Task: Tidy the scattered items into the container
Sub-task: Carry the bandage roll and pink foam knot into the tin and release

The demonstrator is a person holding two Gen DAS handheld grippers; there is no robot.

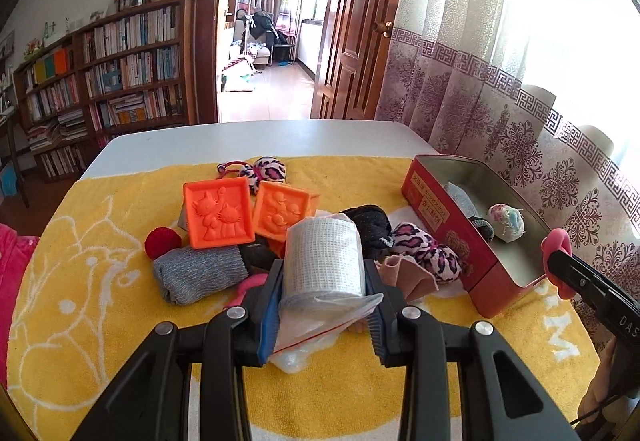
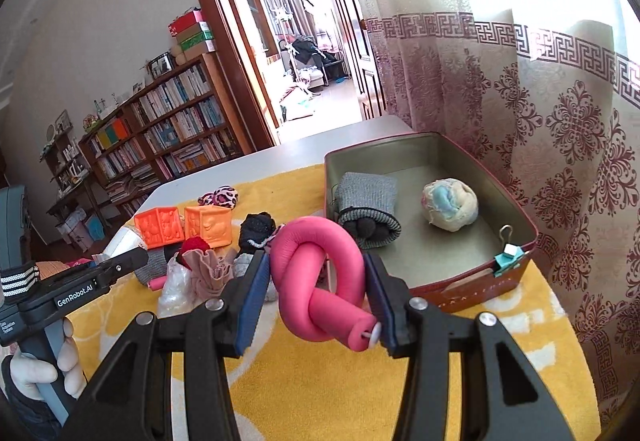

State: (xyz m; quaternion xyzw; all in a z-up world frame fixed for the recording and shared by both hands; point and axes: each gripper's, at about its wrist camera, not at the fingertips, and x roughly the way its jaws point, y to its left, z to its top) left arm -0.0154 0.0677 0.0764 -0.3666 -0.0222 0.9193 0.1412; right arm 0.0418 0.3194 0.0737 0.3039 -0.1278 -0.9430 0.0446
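Orange blocks, socks and leopard scrunchies lay heaped on the yellow towel beside the red tin. Left gripper clamped a white bandage roll; right gripper clasped a knotted pink foam roller just before the tin.
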